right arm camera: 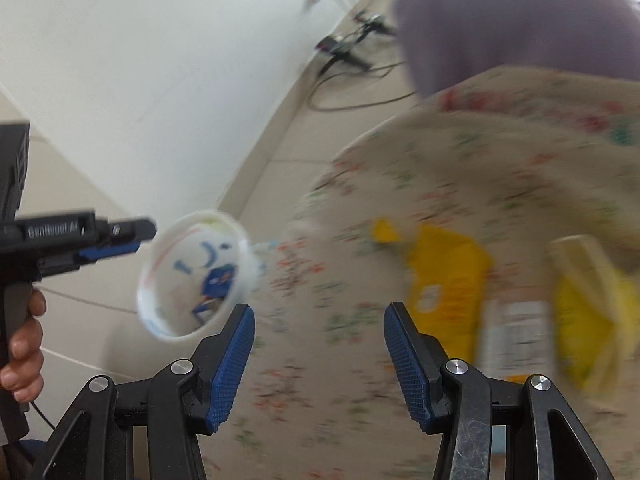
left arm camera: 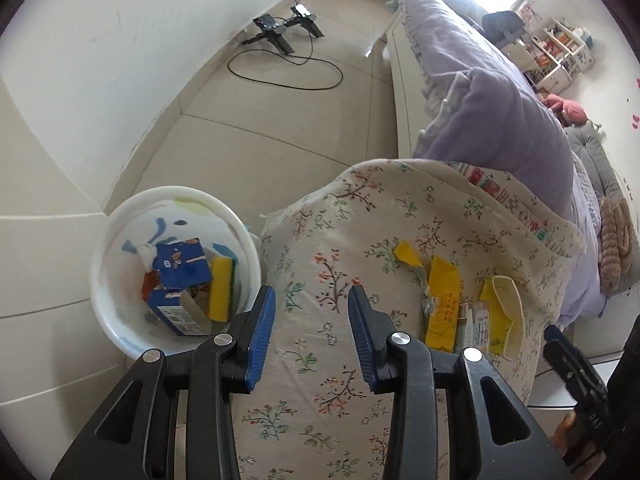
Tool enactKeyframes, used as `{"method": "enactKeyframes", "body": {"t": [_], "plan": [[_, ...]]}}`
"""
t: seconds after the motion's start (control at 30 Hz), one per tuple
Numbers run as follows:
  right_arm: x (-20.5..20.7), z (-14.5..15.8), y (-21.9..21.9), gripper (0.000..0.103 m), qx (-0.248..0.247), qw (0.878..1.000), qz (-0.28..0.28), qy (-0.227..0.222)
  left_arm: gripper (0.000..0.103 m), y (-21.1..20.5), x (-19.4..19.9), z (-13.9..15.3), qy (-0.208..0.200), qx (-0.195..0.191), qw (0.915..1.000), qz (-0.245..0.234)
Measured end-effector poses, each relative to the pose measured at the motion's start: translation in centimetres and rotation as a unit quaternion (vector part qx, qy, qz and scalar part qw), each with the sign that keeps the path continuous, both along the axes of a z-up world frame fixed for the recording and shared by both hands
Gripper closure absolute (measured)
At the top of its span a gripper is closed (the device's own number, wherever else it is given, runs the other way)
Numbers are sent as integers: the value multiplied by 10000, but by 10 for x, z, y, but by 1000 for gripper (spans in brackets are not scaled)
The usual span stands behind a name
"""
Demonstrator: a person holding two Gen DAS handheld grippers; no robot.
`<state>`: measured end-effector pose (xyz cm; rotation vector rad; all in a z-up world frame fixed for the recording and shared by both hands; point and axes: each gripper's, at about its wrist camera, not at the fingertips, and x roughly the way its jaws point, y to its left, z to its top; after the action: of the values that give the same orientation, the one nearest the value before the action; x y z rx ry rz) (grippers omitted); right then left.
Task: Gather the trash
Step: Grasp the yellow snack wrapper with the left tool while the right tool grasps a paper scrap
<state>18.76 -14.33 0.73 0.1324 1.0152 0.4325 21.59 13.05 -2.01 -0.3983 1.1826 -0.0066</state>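
Observation:
A white bin (left arm camera: 120, 264) stands on the floor beside a floral-cloth surface (left arm camera: 340, 240). It holds blue cartons (left arm camera: 182, 266) and a yellow sponge (left arm camera: 221, 288). Yellow wrappers (left arm camera: 442, 300) and a torn yellow carton (left arm camera: 500, 316) lie on the cloth. My left gripper (left arm camera: 311, 320) is open and empty over the cloth's left edge, next to the bin. In the blurred right wrist view, my right gripper (right arm camera: 318, 344) is open and empty above the cloth, left of the yellow wrappers (right arm camera: 448, 280). The bin (right arm camera: 160, 292) and the left gripper (right arm camera: 120, 236) show at left.
A purple pillow (left arm camera: 492, 104) and bedding lie behind the cloth. A black stand with a looped cable (left arm camera: 286, 32) sits on the tiled floor by the white wall. Shelves (left arm camera: 556, 52) stand far right.

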Motion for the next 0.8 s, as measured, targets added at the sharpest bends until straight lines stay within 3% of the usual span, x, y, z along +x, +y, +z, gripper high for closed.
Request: {"method": "enactKeyframes", "body": {"t": [0.13,0.27,0.43,0.5,0.63,0.8], "plan": [[2,9,-68,41,77,9981,-605,-73,63,-39,7,-8,103,27,9994,-330],[10,-4,-128,40,77,9920,-1262,27,63,-88,12,-19,207,179,9964,-799],[29,-44,-200,40,457,9718,-2146,859,63,-145,15,-45,420,380,9896,-1323],[35,-62,-219,40,372,9633,-2393,1156,63,-158,17,-55,505,382,9875,-1441],[52,-85,-236,40,170,9597,-2467,1338,63,-166,24,-67,571,302,9881,-1394],[66,-102,-239,40,551,9620,-2223,1485,63,-156,30,-67,494,45,9913,-1221]]}}
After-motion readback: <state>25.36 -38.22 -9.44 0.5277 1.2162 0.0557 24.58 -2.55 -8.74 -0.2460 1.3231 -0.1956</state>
